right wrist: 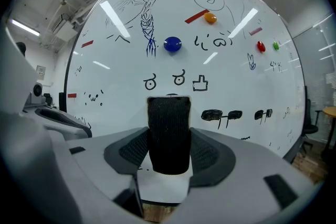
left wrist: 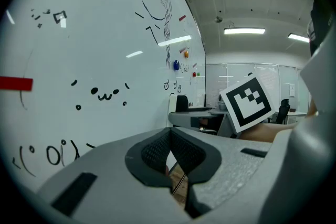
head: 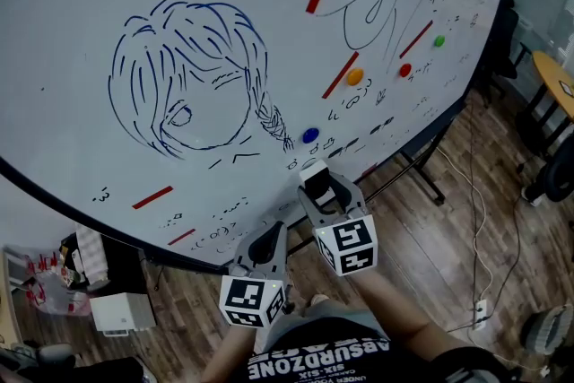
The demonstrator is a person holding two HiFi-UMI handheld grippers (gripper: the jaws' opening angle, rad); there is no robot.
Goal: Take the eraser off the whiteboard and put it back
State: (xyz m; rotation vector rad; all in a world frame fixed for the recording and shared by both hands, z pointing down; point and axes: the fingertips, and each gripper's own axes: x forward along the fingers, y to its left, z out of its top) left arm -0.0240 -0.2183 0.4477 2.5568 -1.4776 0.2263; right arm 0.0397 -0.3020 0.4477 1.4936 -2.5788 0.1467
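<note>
R tool (head: 317, 191) is pinching the black-and-white block eraser (right wrist: 168, 134), w/ pads on both its sides. The eraser looks to be against the big white doodle-covered whiteboard (head: 72, 22), low down, below the round blue magnet (right wrist: 172, 44). L tool (left wrist: 172, 159) is pressed together w/ nothing in it, off by the board's lower edge. Prob. the lift-off step. To do it well: make sure the grip is square & firm, then pull straight away from the board. Don't slide it, or it'll wipe the black doodles nearby. Keep L clear.
</note>
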